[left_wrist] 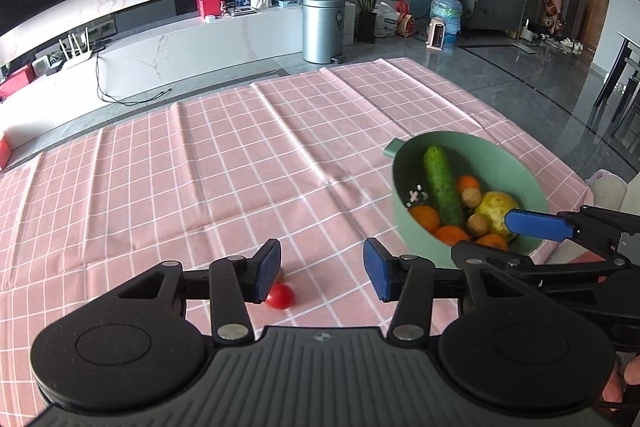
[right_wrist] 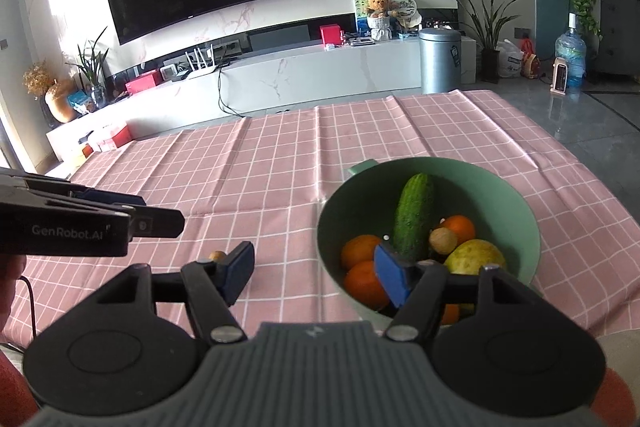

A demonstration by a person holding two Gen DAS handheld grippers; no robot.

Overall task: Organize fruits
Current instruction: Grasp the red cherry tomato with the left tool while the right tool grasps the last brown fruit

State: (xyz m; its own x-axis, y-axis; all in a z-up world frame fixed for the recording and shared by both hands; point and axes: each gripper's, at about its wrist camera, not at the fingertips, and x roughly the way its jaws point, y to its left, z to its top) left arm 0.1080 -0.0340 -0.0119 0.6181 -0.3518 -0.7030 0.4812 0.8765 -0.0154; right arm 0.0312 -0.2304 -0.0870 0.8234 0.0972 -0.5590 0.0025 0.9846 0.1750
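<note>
A green bowl (left_wrist: 528,183) (right_wrist: 516,195) stands on the pink checked cloth and holds a cucumber (left_wrist: 442,187) (right_wrist: 414,219), oranges (left_wrist: 425,217) (right_wrist: 360,251), a yellow-green fruit (left_wrist: 498,209) (right_wrist: 474,257) and small brown fruits (left_wrist: 471,197) (right_wrist: 443,241). My left gripper (left_wrist: 324,269) is open over bare cloth left of the bowl. A red cherry tomato (left_wrist: 281,297) lies by its left pad. My right gripper (right_wrist: 316,275) is open and empty, its right pad above the bowl's near rim. A small brown fruit (right_wrist: 218,255) peeks from behind its left finger.
The tablecloth (left_wrist: 240,167) covers the whole table, whose far edge meets grey floor. Beyond it stand a metal bin (left_wrist: 323,27) and a low white cabinet (right_wrist: 300,75). The right gripper's blue finger (left_wrist: 536,225) reaches over the bowl in the left wrist view.
</note>
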